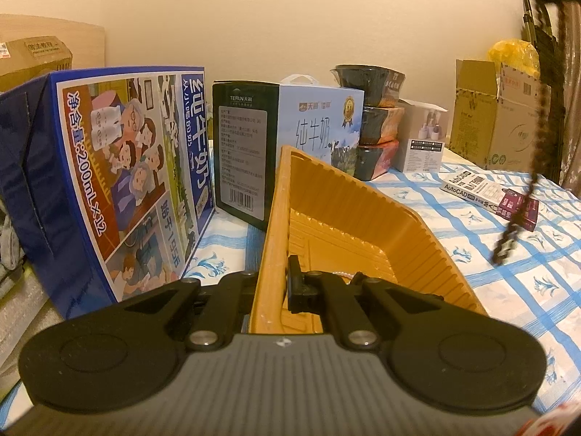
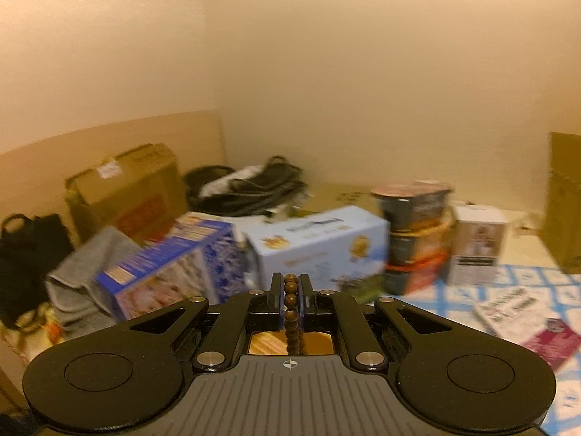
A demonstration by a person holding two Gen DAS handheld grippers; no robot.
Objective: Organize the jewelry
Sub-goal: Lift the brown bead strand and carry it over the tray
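My left gripper (image 1: 274, 283) is shut on the left wall of an orange ribbed tray (image 1: 363, 218) that rests on the blue checked tablecloth (image 1: 526, 272). A pale bead string (image 1: 343, 274) lies inside the tray near my fingers. My right gripper (image 2: 291, 290) is shut on a string of brown wooden beads (image 2: 291, 312), held high above the table. The same beads hang down at the right of the left wrist view (image 1: 537, 145). A bit of the orange tray (image 2: 265, 343) shows below my right gripper.
Two milk cartons (image 1: 120, 167) (image 1: 319, 123), stacked noodle bowls (image 1: 377, 120), a small white box (image 1: 423, 138), cardboard boxes (image 1: 494, 112) and an AutoCAD book (image 1: 486, 192) crowd the table's back. A grey cloth (image 2: 83, 272) and a black bag (image 2: 25, 254) lie at the left.
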